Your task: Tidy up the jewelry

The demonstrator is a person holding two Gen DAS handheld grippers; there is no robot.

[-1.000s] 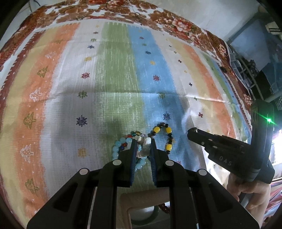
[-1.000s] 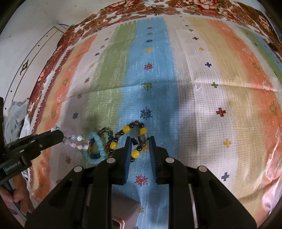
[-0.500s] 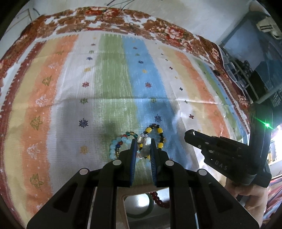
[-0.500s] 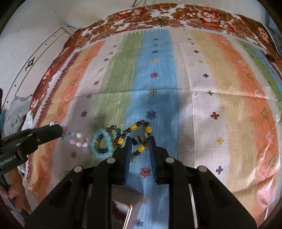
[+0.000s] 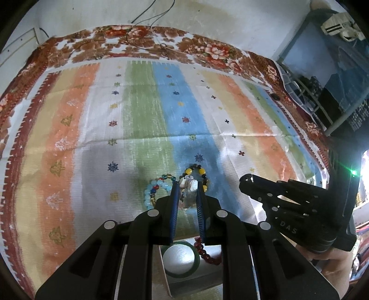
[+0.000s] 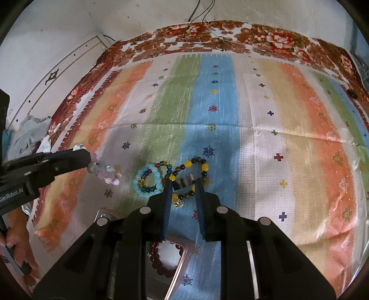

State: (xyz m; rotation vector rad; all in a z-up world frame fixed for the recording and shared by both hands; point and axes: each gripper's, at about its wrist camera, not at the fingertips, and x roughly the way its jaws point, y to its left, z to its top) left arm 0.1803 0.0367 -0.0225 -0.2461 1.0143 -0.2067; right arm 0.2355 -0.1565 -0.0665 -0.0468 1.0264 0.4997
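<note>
My left gripper (image 5: 187,182) is shut on a pale pink-and-white bead bracelet (image 5: 189,188), which hangs off its tip in the right wrist view (image 6: 107,173). My right gripper (image 6: 183,181) is shut on a small grey-brown piece (image 6: 184,182), just above a yellow-and-dark bead bracelet (image 6: 188,164) lying on the cloth. To that bracelet's left lie a light blue bead bracelet (image 6: 138,182) and a multicoloured one (image 6: 165,165). Under both grippers sits a tray (image 6: 182,260) holding a dark red bead bracelet (image 6: 159,260) and a green bangle (image 5: 170,273).
A striped cloth (image 5: 138,120) covers a floral blanket (image 5: 207,48). A cable (image 5: 150,20) runs down the back wall. A dark shelf (image 5: 322,101) stands at the right edge. A hand (image 6: 16,230) grips the left tool. Crumpled grey fabric (image 6: 30,136) lies off the left side.
Both grippers have risen and drawn back toward the near edge, each keeping its hold. The pale bracelet has lifted off the cloth. The tray with the bangle has come into view.
</note>
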